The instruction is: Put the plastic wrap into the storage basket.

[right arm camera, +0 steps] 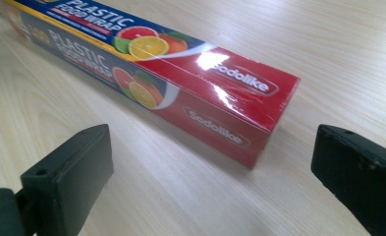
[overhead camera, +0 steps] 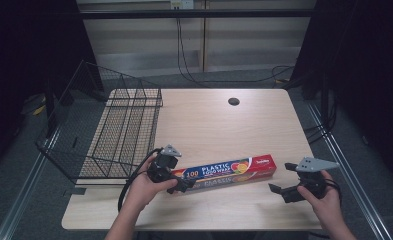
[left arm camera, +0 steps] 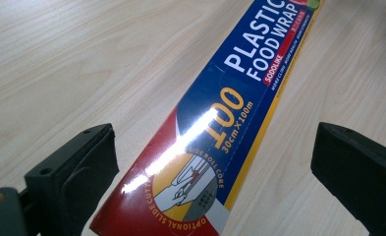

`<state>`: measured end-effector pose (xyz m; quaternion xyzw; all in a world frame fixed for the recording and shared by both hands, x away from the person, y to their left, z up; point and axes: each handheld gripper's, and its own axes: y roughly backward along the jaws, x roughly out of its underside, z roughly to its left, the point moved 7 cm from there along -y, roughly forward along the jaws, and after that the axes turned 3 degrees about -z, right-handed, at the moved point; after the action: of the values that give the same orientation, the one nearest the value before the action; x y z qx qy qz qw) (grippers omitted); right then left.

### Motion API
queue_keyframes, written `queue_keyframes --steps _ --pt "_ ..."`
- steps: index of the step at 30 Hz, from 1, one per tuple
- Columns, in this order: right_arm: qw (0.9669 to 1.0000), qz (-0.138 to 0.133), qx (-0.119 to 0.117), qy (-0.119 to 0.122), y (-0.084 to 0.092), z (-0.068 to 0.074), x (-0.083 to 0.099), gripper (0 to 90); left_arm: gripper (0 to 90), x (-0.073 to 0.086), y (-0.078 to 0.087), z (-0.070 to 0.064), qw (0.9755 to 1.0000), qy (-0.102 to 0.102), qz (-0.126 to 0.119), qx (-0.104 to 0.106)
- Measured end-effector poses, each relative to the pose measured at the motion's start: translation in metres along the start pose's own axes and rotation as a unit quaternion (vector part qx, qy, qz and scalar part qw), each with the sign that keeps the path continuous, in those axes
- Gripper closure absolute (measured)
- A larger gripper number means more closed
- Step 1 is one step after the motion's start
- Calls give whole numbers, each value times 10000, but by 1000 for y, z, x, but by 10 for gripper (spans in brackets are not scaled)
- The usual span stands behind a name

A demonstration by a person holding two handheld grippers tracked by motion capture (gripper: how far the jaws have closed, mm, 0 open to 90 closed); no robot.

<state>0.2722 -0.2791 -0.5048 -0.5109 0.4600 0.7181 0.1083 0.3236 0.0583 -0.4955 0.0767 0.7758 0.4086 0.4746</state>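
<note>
Two hands at the near edge of the pale wooden counter [overhead camera: 209, 120] each hold black tongs. Between them lies a long red-and-blue cardboard box of plastic food wrap [overhead camera: 224, 171], flat on the counter and angled slightly. At the box's blue end, the left tongs [overhead camera: 184, 184] stand spread, straddling it without touching. Near the box's red end, the right tongs [overhead camera: 280, 192] are also spread, apart from it. Beyond the box's blue end sits a black wire basket [overhead camera: 119, 130].
</note>
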Motion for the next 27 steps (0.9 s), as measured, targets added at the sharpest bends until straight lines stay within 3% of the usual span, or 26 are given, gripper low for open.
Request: queue_keyframes --steps 11,13,17,22,25,27 --pt "9999 43 95 -99 1 -4 3 20 34 -1 -1 -1 10000 -53 49 46" --pt "9999 22 91 -105 1 -5 3 21 34 -2 -2 -3 9999 -72 36 135" --pt "9999 -9 96 -121 2 -4 3 20 30 -10 -3 -7 9997 -42 -65 223" --pt "9999 -14 67 -109 2 -4 4 21 28 -24 -9 -9 9997 -20 -147 173" --pt "9999 -29 69 -156 3 -5 3 21 1 -32 -16 -11 9998 -161 27 106" --pt "9998 -44 73 -160 4 -5 3 21 1 -38 -24 -16 9990 -397 207 79"
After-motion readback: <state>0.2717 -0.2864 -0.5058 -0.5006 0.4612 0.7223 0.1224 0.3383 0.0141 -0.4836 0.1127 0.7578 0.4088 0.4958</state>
